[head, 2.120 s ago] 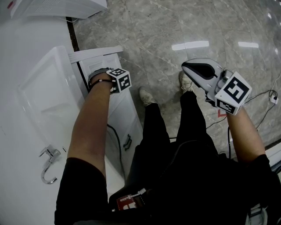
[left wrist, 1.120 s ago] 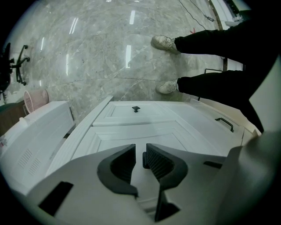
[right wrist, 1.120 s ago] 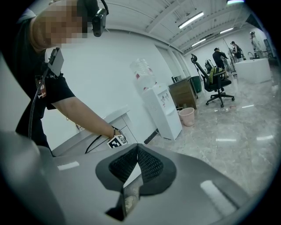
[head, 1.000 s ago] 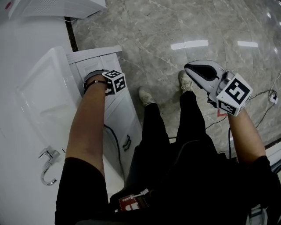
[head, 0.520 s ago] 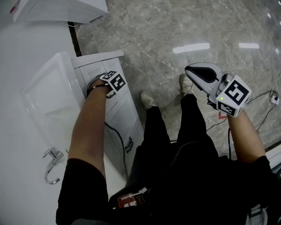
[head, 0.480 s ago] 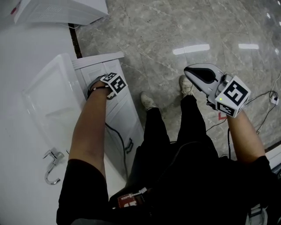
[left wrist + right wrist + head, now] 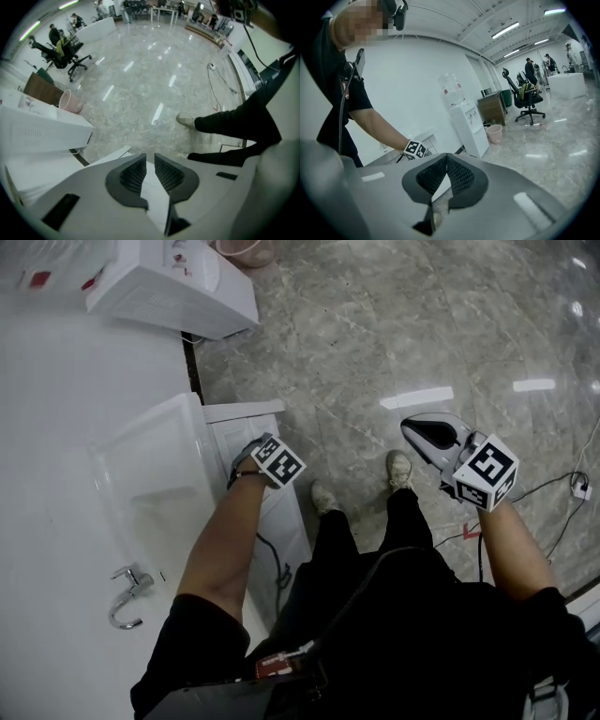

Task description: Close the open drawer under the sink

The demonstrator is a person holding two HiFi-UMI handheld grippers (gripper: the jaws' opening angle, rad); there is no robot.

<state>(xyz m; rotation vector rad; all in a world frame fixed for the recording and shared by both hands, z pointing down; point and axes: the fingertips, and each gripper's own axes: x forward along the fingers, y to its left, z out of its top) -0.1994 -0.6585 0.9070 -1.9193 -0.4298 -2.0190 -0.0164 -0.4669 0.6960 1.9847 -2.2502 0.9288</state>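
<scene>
The drawer point(image 7: 287, 510) under the sink point(image 7: 141, 474) looks nearly home. The left gripper point(image 7: 150, 160) is at its front, jaws slightly parted and empty. Press squarely toward the sink until flush. The right gripper point(image 7: 446, 161), clenched on nothing, hangs well away from the sink.

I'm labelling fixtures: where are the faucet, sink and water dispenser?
faucet point(image 7: 130, 583): head view, its body.
sink point(image 7: 165, 513): head view, bare basin floor.
water dispenser point(image 7: 176, 292): head view, its top face.
</scene>
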